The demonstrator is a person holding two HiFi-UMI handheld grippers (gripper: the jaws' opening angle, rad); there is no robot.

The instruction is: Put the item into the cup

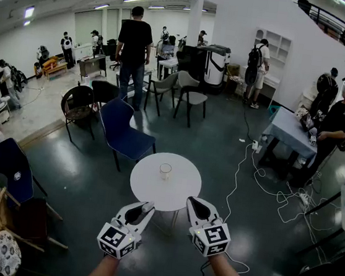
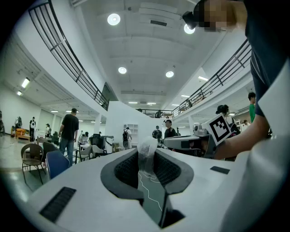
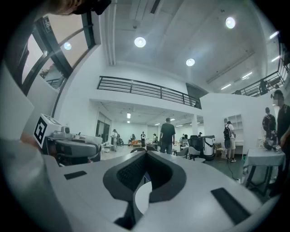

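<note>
A clear cup (image 1: 165, 171) stands upright near the middle of a small round white table (image 1: 182, 188). In the head view both grippers hover at the table's near edge, short of the cup. My left gripper (image 1: 146, 208) (image 2: 146, 164) is shut on a small clear, crinkled plastic item (image 2: 147, 152) that sticks up between its dark pads. My right gripper (image 1: 194, 204) (image 3: 146, 156) is to the right of it, its jaws closed together at the tips with nothing between them. The white tabletop shows through the gap behind its tips.
A blue chair (image 1: 123, 131) stands just beyond the table, with more chairs (image 1: 187, 92) behind it. White cables (image 1: 243, 168) trail over the dark floor at right. A person in black (image 1: 135, 42) stands far back; another stands by a grey table (image 1: 289, 131).
</note>
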